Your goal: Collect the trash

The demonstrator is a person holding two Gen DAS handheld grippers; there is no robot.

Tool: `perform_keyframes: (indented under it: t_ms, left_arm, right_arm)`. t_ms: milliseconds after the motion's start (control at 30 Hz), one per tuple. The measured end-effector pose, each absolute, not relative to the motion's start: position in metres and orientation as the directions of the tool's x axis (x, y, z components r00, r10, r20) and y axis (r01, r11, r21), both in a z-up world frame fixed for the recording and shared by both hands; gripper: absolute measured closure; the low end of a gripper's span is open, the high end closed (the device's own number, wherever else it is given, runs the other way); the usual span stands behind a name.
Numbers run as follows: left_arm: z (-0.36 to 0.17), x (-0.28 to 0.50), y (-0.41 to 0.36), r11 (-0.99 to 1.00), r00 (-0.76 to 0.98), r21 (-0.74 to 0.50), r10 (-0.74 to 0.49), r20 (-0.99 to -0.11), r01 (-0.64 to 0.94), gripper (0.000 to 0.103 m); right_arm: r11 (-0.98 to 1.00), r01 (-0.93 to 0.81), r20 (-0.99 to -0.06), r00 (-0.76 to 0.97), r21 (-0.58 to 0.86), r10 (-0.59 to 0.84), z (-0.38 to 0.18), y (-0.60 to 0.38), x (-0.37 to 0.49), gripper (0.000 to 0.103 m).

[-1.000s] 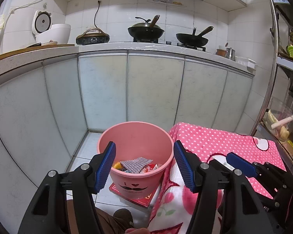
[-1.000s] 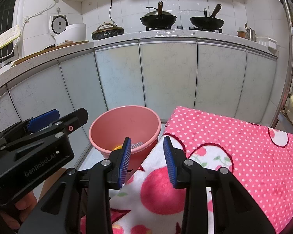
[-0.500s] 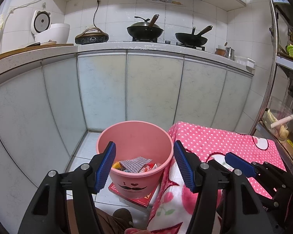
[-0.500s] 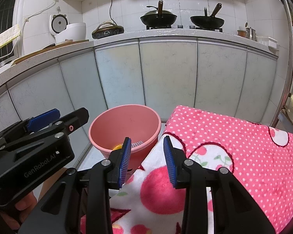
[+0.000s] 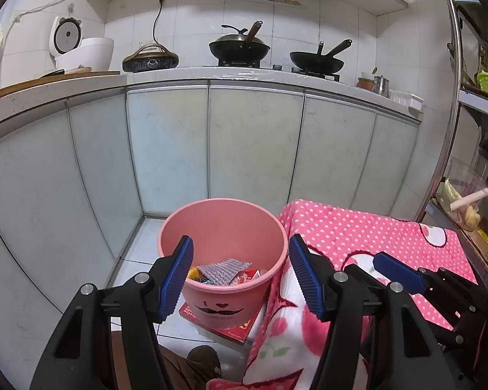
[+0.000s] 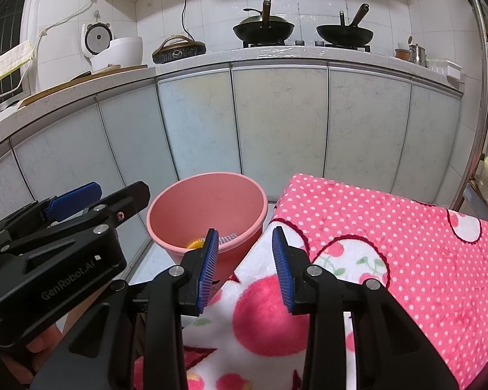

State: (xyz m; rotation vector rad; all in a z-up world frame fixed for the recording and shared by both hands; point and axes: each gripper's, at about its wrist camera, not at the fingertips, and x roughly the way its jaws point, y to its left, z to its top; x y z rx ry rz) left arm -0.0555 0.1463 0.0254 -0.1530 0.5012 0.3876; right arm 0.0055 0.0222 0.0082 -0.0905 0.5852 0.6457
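A pink bucket [image 5: 244,295] with a moustache print stands on the tiled floor beside the cloth-covered table. Inside it lie a crumpled silvery wrapper [image 5: 226,268], a red packet and something yellow. My left gripper [image 5: 240,274] hovers in front of the bucket, open, nothing between its blue pads. In the right wrist view the bucket [image 6: 208,208] sits ahead and left, and my right gripper [image 6: 245,268] hangs over the table's near left corner, jaws apart and empty. The left gripper [image 6: 74,200] shows at that view's left edge.
A pink polka-dot cloth with cherry prints [image 6: 390,247] covers the table on the right. A red flat box [image 5: 231,328] lies under the bucket. Pale cabinet doors [image 5: 253,143] close off the space behind, with woks and a rice cooker on the counter. A metal shelf rack [image 5: 449,113] stands far right.
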Motion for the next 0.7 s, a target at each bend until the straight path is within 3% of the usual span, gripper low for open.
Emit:
perform_keyframes:
  t_ms: [700]
  left_arm:
    - [0.0188,-0.0522,0.1460,0.918,0.802,-0.047,0.318,-0.506,-0.394,0.043]
  right_arm:
    - [0.800,-0.593,-0.549,0.638,0.097,0.540,0.0011,0.0207,0.0088,0.068]
